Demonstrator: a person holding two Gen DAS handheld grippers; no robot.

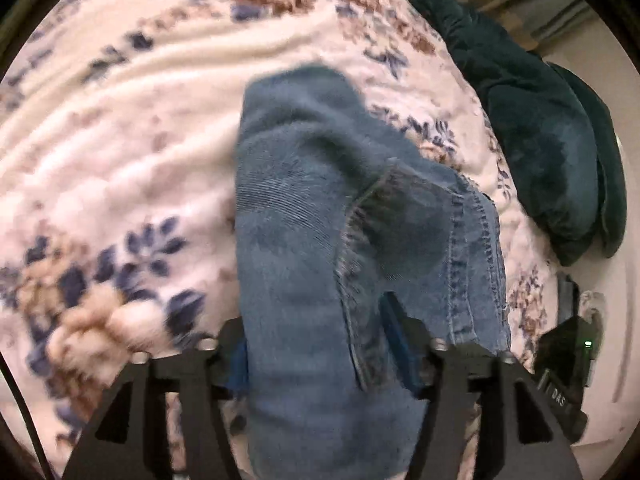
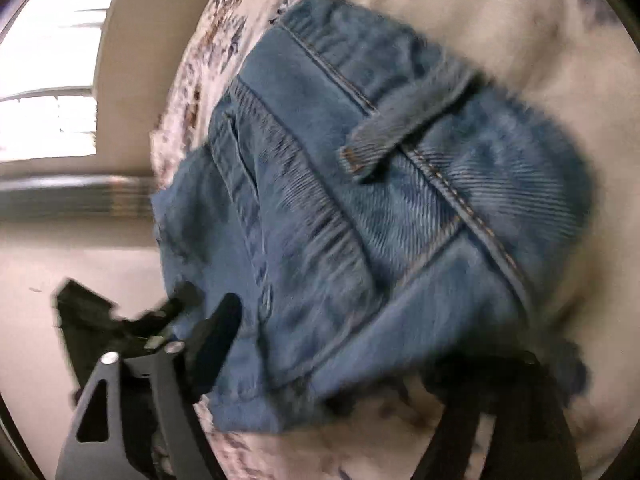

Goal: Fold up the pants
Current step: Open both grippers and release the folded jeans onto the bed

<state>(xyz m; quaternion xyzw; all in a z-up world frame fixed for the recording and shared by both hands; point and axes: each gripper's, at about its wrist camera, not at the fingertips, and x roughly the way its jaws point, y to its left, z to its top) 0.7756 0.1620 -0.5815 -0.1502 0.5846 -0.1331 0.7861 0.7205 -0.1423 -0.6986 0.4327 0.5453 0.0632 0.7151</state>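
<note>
Blue denim pants (image 1: 320, 216) lie bunched on a floral bedspread (image 1: 100, 132). In the left wrist view my left gripper (image 1: 316, 344) has its two fingers on either side of a thick fold of the denim and holds it. In the right wrist view the pants (image 2: 380, 208) show their waistband and a belt loop (image 2: 384, 140). My right gripper (image 2: 360, 344) straddles the lower edge of the denim; its left finger (image 2: 216, 336) is beside the cloth and the right finger is blurred. The view is motion-blurred.
A dark teal plush blanket (image 1: 536, 120) lies at the bed's right side. The other gripper's black body (image 1: 568, 360) shows at the right edge of the left wrist view. A bright window (image 2: 52, 60) and wall are to the left in the right wrist view.
</note>
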